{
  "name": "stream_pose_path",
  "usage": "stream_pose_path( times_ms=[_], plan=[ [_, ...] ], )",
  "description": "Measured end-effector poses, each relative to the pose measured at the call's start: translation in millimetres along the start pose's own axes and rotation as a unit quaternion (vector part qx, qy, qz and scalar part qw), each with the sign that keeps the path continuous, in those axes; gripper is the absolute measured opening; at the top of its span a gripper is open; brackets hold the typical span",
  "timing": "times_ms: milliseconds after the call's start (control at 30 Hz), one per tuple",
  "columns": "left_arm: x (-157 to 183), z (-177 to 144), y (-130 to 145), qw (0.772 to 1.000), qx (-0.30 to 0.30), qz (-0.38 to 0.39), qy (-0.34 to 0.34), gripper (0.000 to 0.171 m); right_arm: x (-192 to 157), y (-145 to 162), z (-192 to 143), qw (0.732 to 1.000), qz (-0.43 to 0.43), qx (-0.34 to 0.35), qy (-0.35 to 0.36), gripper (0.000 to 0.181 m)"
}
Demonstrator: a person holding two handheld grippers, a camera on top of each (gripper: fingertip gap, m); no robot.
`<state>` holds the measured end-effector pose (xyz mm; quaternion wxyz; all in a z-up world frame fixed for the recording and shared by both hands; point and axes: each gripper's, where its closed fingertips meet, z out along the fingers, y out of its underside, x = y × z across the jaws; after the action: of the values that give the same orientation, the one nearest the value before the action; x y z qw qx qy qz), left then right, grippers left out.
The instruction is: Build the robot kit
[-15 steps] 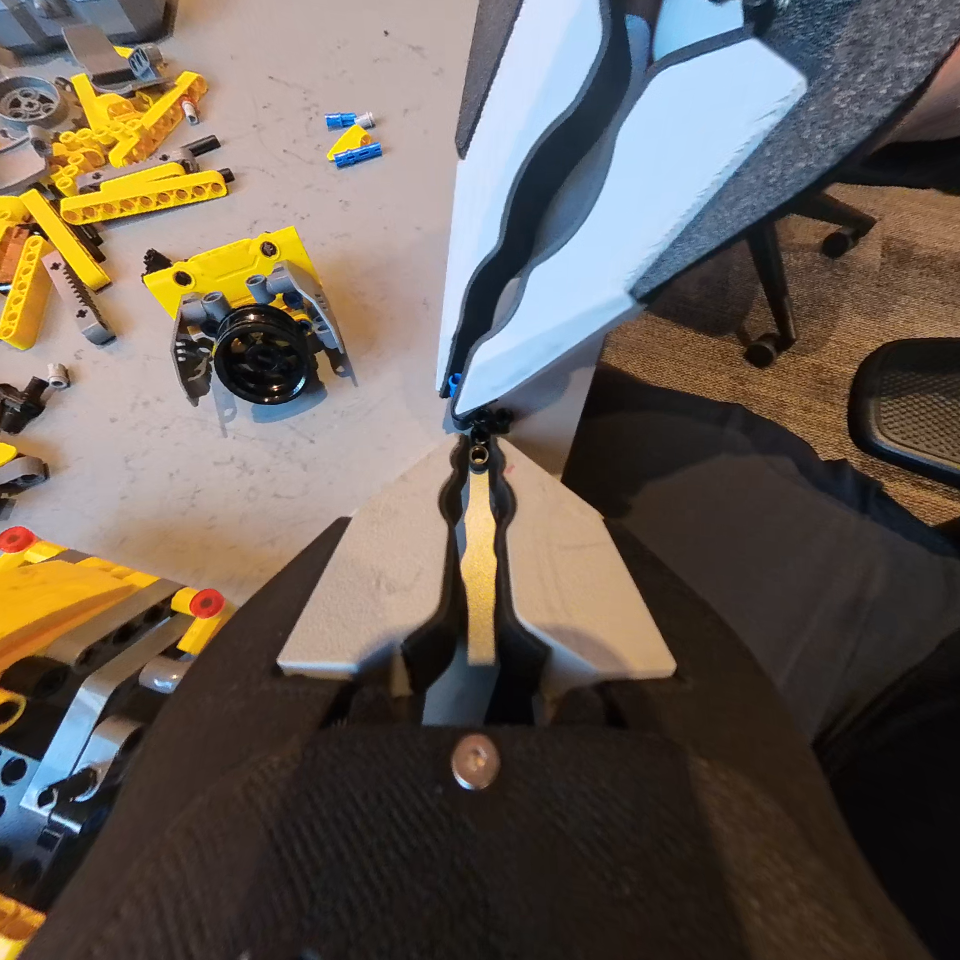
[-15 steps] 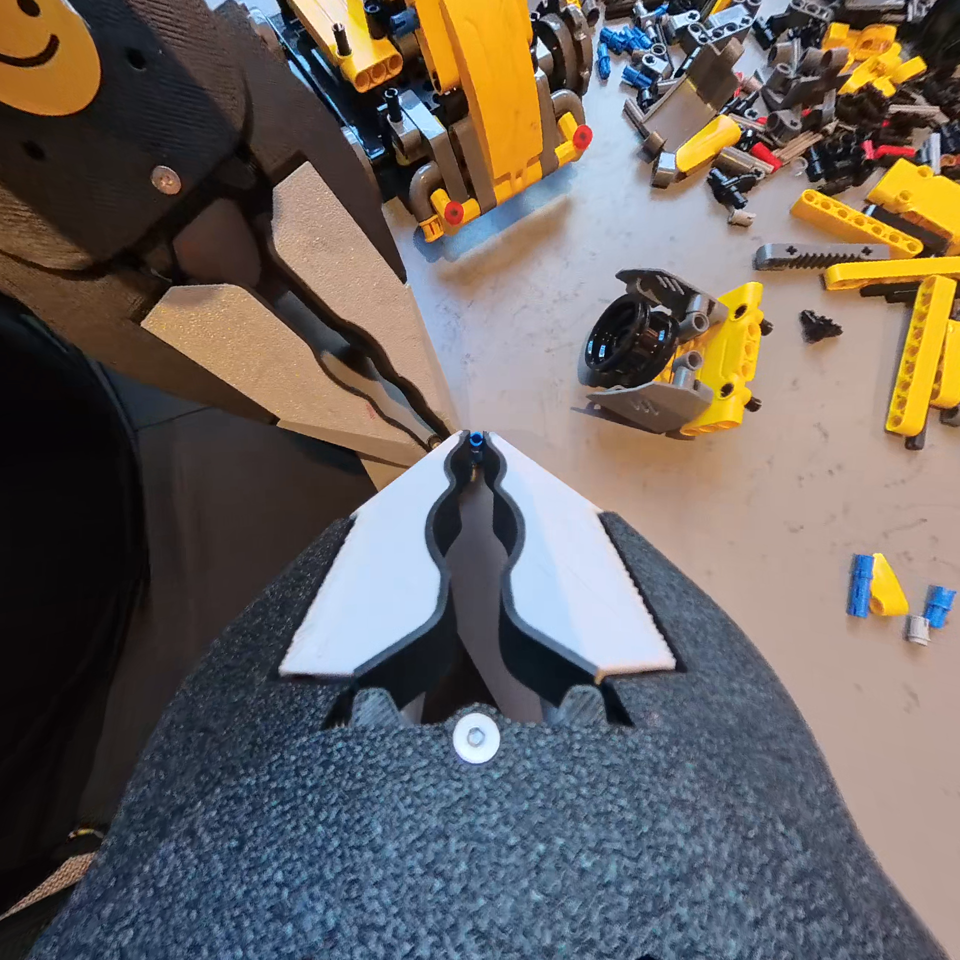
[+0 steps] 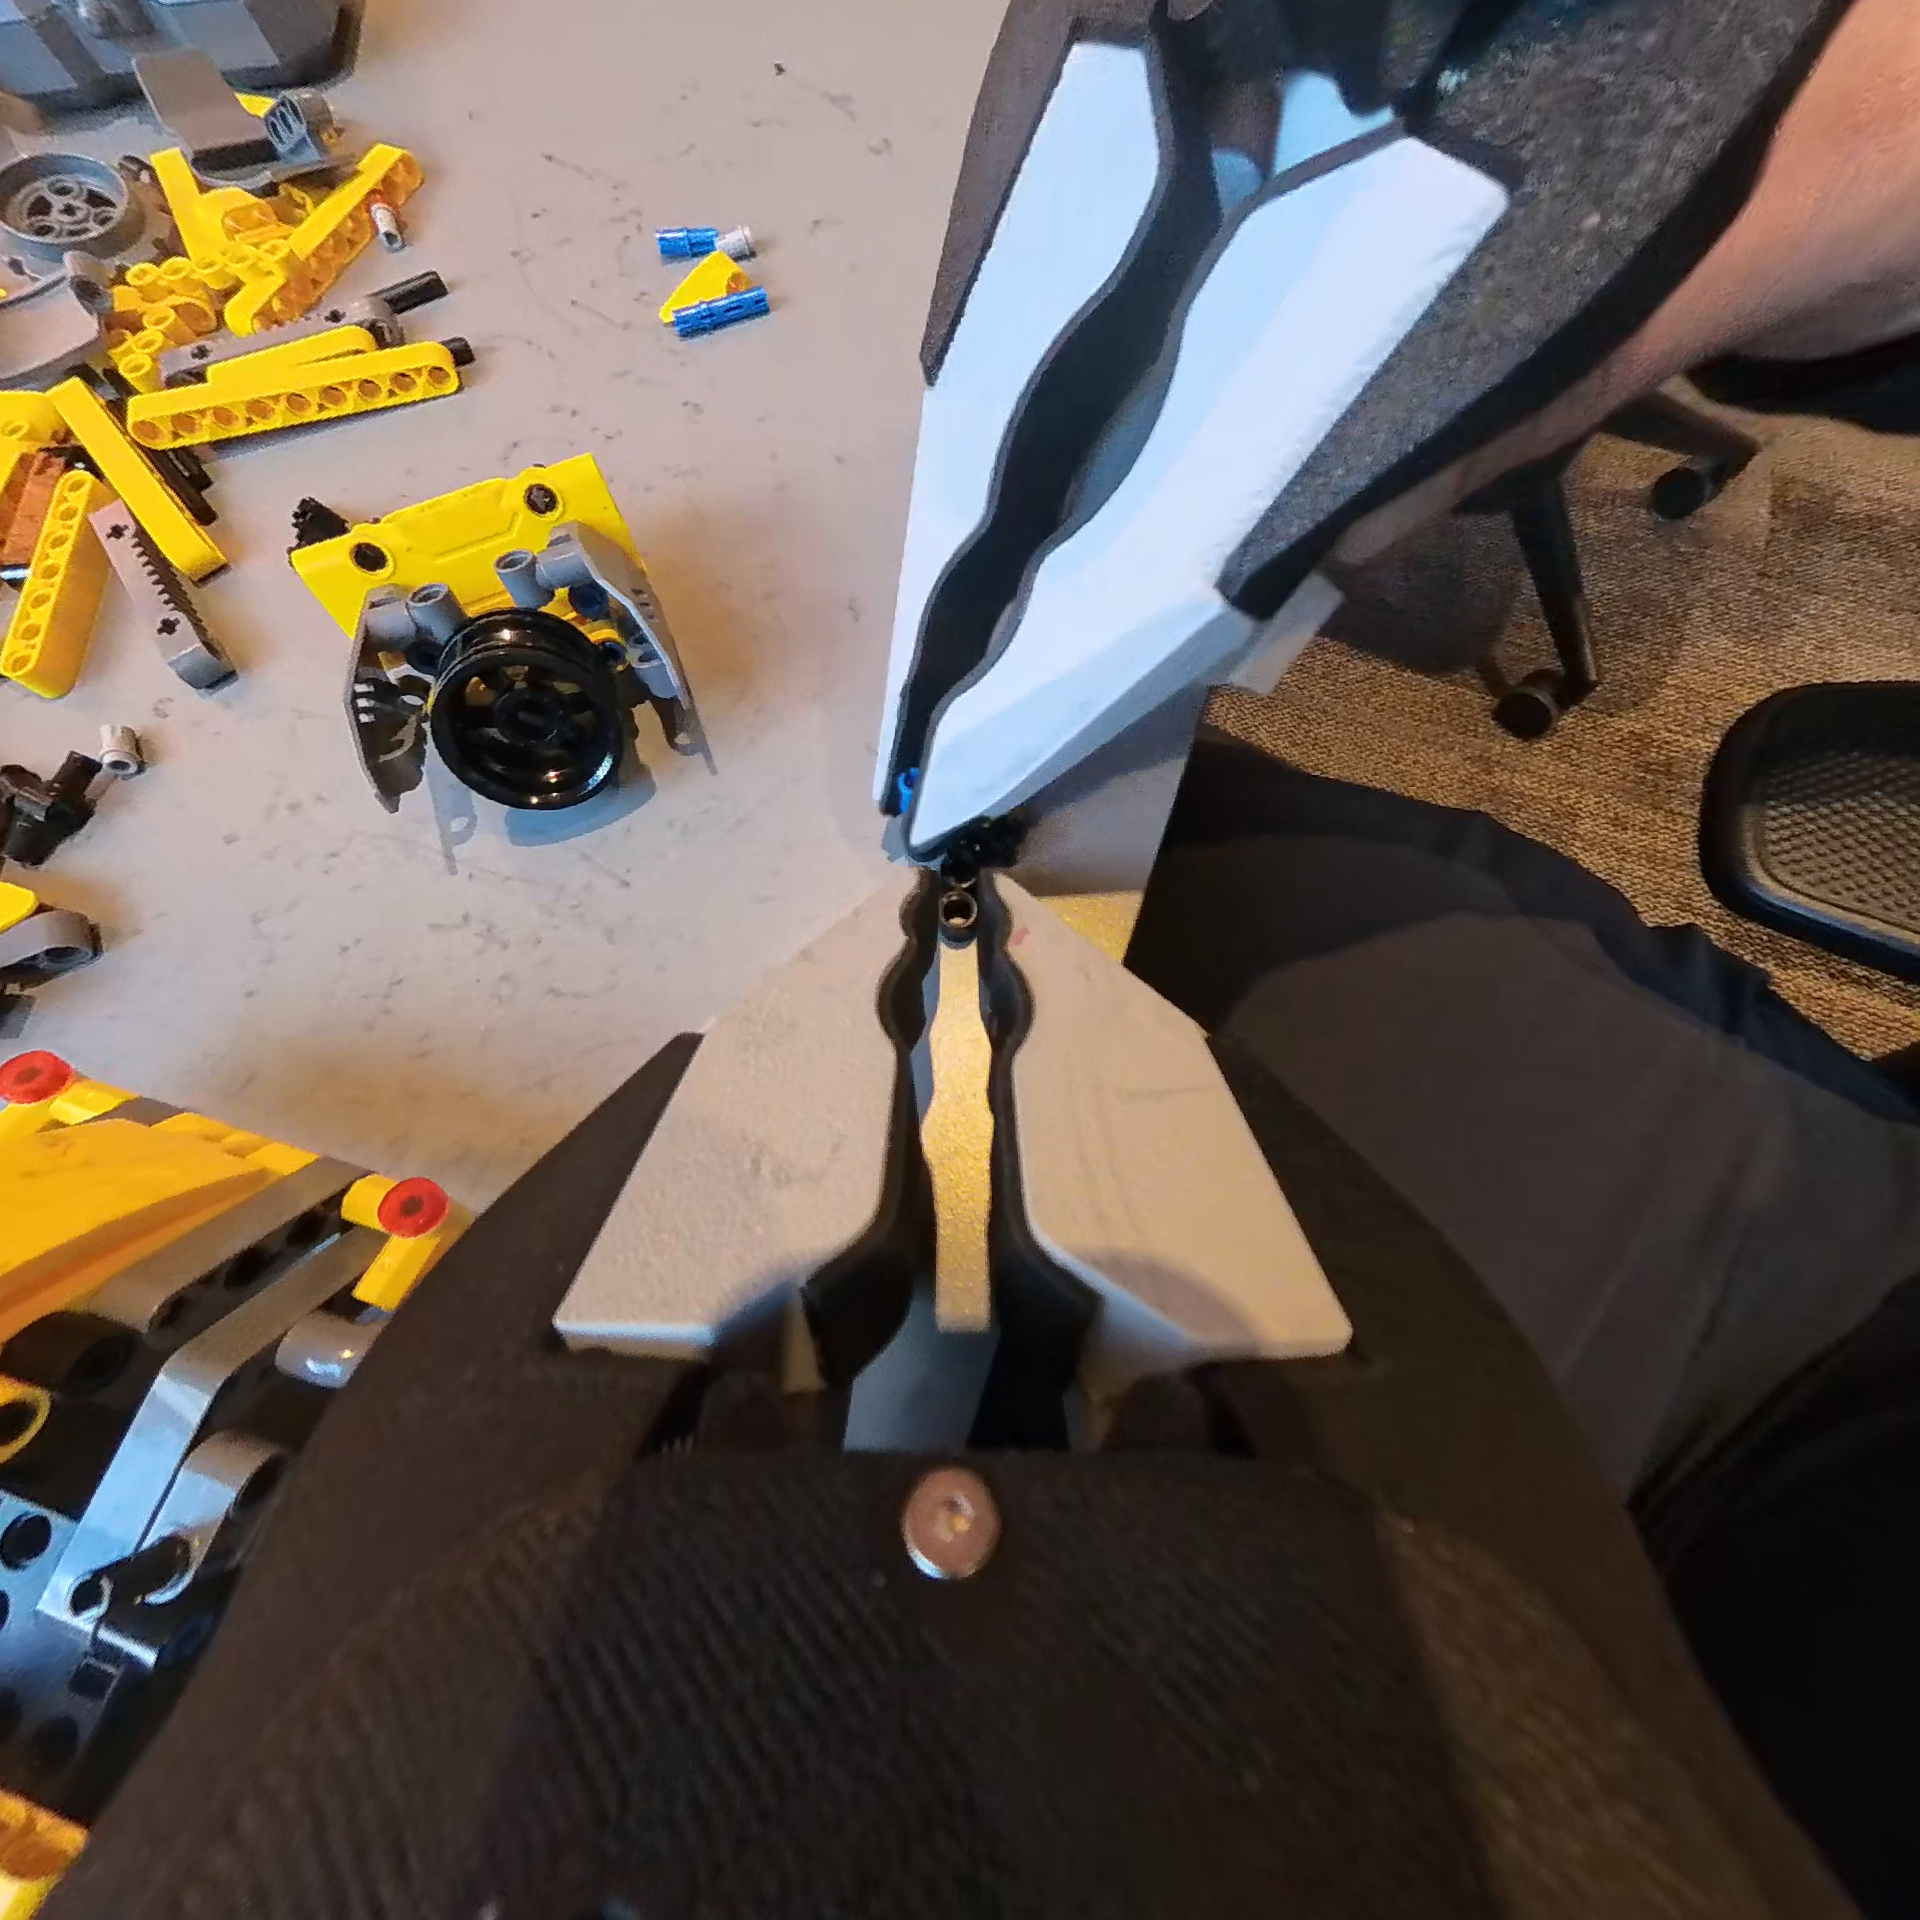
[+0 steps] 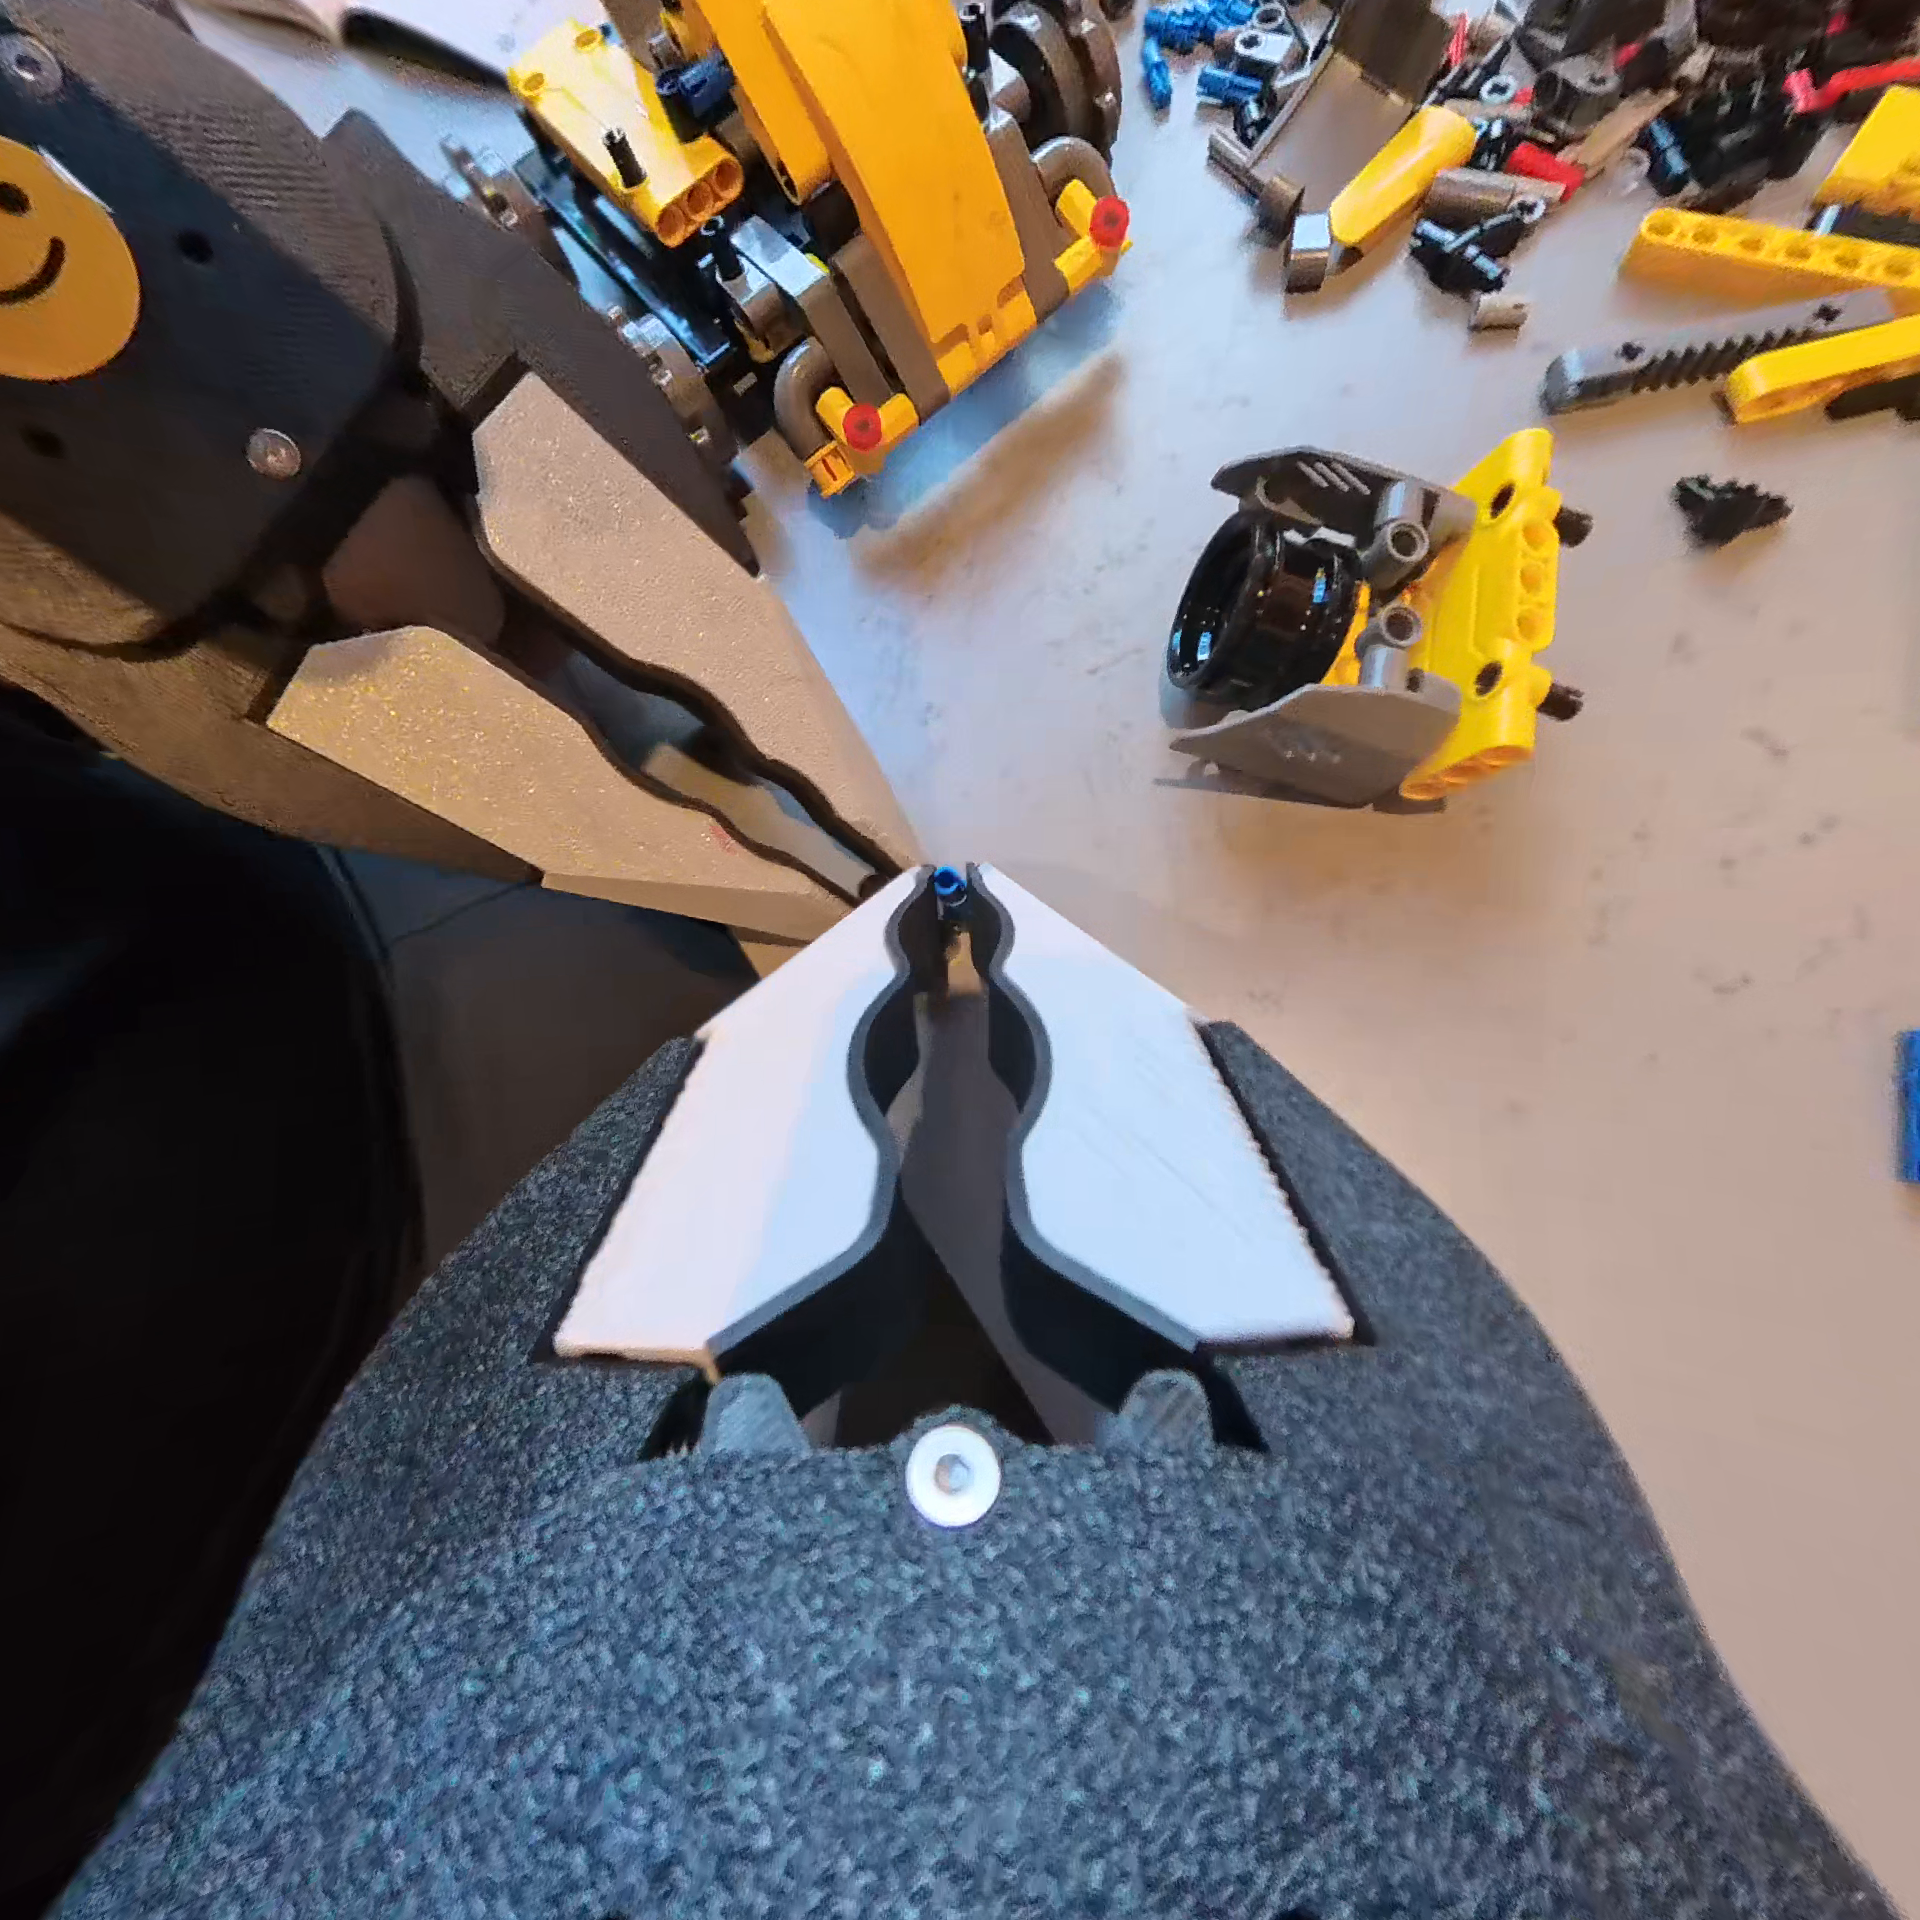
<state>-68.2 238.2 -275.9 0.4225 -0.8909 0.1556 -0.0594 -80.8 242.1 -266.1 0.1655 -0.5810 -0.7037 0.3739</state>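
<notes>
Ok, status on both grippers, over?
Left gripper shut on small black connector. Right gripper shut on blue pin. Tips meeting at table edge. Wheel subassembly lies apart.

Setting: grey counter over carpeted floor.
Brown carpet is seen beyond the counter edge; a black office chair on castors is noted there.

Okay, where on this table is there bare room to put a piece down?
Bare table lies between the wheel assembly and the right gripper, and between that assembly and the blue pins. Crowded: the loose yellow beams and the yellow vehicle.
</notes>
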Motion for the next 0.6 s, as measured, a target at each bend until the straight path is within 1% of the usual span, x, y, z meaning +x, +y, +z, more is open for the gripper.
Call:
stream_pose_path(
  times_ms=[67,167,200,300,433,600],
  plan=[
    [0.2,0.1,-0.3,1.000,0.002,0.002,-0.002,0.006,-2.6,-4.0,-4.2,1.000,0.000,0.004,-0.008,0.006],
    [-0.2,0.2,-0.3,1.000,0.001,0.001,-0.003,0.006,-4.9,-24.7,-21.1,0.998,0.000,0.062,-0.011,0.003],
    [-0.2,0.2,-0.3,1.000,0.001,0.000,-0.003,0.006,-2.3,-26.5,-24.6,0.998,-0.005,0.065,0.000,0.000],
    [-0.3,0.2,-0.3,1.000,0.001,0.001,-0.004,0.005,3.4,-18.0,-21.4,0.998,-0.039,0.035,0.039,0.000],
    [-0.3,0.1,-0.7,1.000,0.004,0.006,-0.010,0.005,-0.7,-9.9,-10.2,0.997,-0.065,0.005,0.048,0.000],
    [0.8,0.2,-0.7,1.000,0.006,0.017,-0.014,0.006,-0.3,-8.6,-8.5,0.993,-0.094,-0.011,0.066,0.000]
  ],
)
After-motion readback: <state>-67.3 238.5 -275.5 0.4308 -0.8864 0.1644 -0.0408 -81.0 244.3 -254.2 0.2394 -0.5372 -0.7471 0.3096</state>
